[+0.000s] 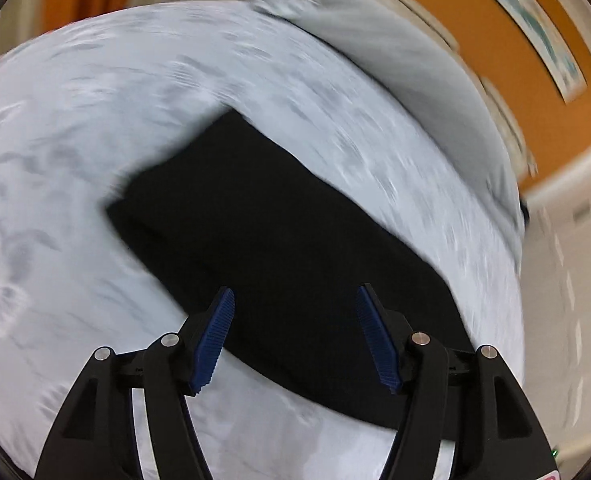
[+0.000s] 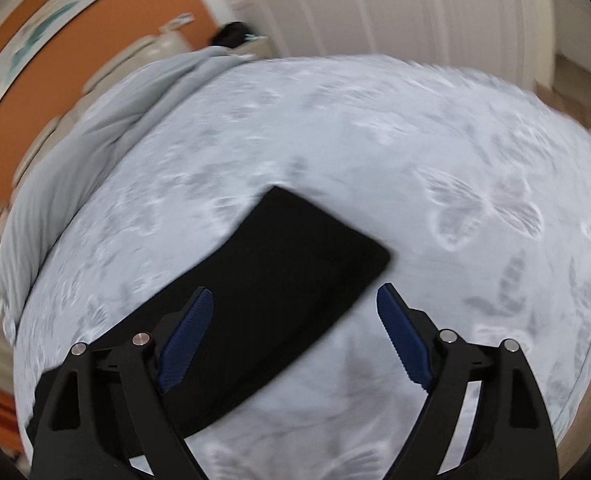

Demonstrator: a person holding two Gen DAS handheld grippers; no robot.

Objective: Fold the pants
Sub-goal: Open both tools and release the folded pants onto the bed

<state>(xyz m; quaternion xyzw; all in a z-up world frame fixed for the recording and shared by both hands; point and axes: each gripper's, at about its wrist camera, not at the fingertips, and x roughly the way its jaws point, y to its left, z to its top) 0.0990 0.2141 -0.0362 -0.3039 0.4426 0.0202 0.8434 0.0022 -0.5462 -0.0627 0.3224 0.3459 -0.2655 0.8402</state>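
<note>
Left gripper (image 1: 295,312): matte black plastic frame, two angular arms with triangular cut-outs. Ribbed dark-blue pads (image 1: 213,344) line inner faces of both jaws. Four round silver pivot pins (image 1: 170,339) across linkage, two per side. White strips show behind arms; red corner with bit of white marking at lower right edge.

Right gripper (image 2: 295,312): same build, black arms, blue ribbed pads (image 2: 405,340), silver pins (image 2: 447,336).

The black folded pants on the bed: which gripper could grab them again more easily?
Probably left. The left gripper has the black folded pants right between its open fingers; the right gripper sits nearer one end.
</note>
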